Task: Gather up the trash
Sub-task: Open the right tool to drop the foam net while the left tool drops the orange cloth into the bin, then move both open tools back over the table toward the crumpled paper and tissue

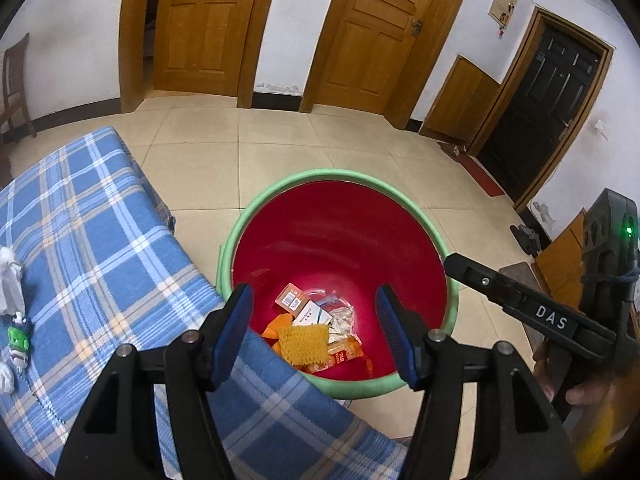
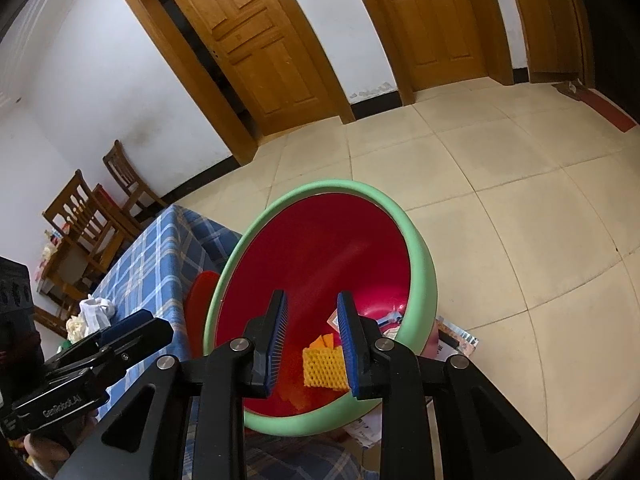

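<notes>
— Blue-padded, both of them: the left gripper [image 1: 316,332] stands half open with nothing in it, and the right gripper [image 2: 312,344] is narrowly apart, also empty.

— And below?

— A red bin [image 1: 340,184] with a green rim, trash [image 1: 304,344] at its bottom, beside a checked tablecloth [image 1: 100,220] on a tiled floor [image 2: 500,184] facing wooden doors [image 1: 372,28].

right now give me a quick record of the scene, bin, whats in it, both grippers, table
bin: red bin with green rim, on the floor beside the table
contents: yellow foam net, small cartons, wrappers
left gripper: open, nothing between the jaws, above the bin
right gripper: open, nothing held, above the bin
table: blue plaid cloth; white crumpled item and green toy lying on it
</notes>
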`<state>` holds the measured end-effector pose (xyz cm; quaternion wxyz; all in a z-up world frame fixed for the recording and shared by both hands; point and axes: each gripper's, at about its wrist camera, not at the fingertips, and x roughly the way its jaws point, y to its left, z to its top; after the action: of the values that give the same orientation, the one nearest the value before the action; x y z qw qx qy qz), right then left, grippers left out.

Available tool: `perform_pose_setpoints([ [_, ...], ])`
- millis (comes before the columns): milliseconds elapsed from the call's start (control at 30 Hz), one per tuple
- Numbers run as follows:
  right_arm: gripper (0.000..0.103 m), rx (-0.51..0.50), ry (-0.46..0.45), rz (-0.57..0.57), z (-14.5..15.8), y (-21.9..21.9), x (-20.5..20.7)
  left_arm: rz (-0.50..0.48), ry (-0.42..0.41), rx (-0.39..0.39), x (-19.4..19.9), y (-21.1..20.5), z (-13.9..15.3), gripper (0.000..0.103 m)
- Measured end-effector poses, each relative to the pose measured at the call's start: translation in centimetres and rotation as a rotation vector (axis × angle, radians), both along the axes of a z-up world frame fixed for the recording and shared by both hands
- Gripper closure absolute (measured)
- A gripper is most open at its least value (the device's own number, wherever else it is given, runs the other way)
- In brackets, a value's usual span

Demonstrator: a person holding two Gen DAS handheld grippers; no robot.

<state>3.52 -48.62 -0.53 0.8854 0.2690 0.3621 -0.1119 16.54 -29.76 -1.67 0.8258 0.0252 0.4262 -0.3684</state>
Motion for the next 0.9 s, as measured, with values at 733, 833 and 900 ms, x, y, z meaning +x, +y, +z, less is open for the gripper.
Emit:
perform_pose_setpoints([
  [733, 0.069, -0.005, -0.038, 0.132, 2.8, 5.4, -0.1, 0.208, -0.013, -0.034, -0.9, 7.8, 3.1, 0.040],
  [833, 0.063, -0.008, -0.044, 0.152, 3.4, 6.5, 0.1, 0.243, -0.015, -0.041, -0.9, 9.4, 3.4, 0.040],
  [900, 0.063, -0.008, -0.044, 0.167, 3.6, 7.2, 0.2, 0.266, -0.015, -0.044, -0.9, 10.5, 3.5, 0.040],
])
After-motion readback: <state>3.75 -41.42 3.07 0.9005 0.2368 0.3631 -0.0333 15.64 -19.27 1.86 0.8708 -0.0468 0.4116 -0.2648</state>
